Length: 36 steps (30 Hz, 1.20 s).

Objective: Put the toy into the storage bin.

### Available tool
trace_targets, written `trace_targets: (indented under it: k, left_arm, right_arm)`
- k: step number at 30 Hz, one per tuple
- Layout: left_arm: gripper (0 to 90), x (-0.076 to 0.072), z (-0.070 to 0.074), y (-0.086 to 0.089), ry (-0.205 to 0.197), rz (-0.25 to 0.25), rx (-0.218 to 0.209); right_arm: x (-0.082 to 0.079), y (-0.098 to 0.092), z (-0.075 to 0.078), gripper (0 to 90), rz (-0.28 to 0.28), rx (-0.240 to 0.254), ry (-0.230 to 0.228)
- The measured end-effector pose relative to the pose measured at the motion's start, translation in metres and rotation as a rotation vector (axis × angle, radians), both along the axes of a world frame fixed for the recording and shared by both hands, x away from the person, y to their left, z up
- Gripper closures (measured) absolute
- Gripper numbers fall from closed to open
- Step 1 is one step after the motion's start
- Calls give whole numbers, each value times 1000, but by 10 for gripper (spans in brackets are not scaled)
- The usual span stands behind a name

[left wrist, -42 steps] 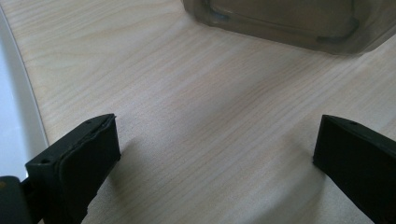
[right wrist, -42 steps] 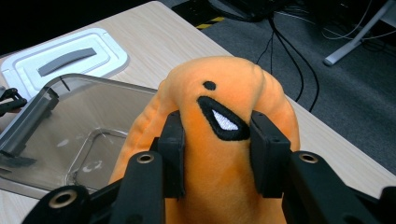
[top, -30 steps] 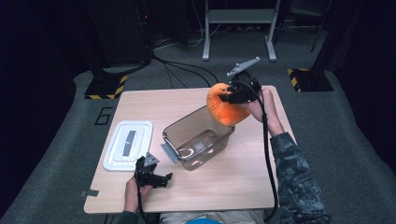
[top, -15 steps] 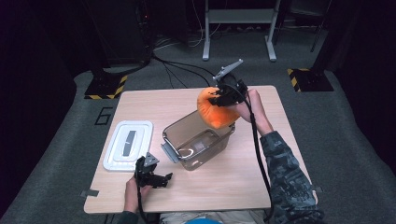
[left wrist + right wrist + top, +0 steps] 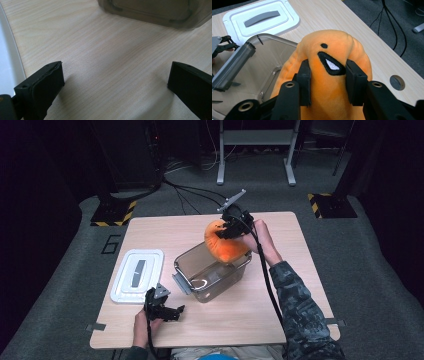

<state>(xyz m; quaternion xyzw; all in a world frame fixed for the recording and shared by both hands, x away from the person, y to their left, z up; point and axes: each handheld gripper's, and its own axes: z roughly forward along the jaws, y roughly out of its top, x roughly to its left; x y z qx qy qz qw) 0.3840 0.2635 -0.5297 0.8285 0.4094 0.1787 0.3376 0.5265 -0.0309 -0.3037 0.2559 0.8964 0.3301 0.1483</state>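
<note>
Bin (image 5: pixel 215 275) open; plush (image 5: pixel 226 242) gripped above it.

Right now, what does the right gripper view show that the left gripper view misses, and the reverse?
Right gripper view alone: the right gripper clamped on an orange plush toy with a stitched black mouth, and the white plastic lid's grey handle.
Left gripper view alone: the left gripper open over bare wood.
Both: the clear brown plastic bin, the light wooden table and the white lid.

Orange plush toy (image 5: pixel 226 246) — over bin (image 5: pixel 212 272)
</note>
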Motion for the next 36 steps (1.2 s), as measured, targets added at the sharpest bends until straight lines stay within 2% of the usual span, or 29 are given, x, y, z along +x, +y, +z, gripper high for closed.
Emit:
trace_targets:
  k: [11,16,21,22,23,33,36]
  left_arm:
    - [1,0,0,0,0,0,0]
    - [1,0,0,0,0,0,0]
    - [1,0,0,0,1,0,-1]
    - [1,0,0,0,-2,1,0]
    - [1,0,0,0,-2,2,-2]
    - [1,0,0,0,-5,3,-2]
    - [1,0,-1,-1,-4,5,-6]
  right_arm:
    - [6,9,-17,617,16,-23,31]
    - [6,12,-22,617,-3,-24,66]
    - [8,11,-26,616,-8,-16,79]
    - [10,10,-27,616,13,-24,66]
    - [9,11,-28,616,-2,-24,81]
    - [10,6,-40,609,15,-38,100]
    - [9,5,-43,607,2,-29,111]
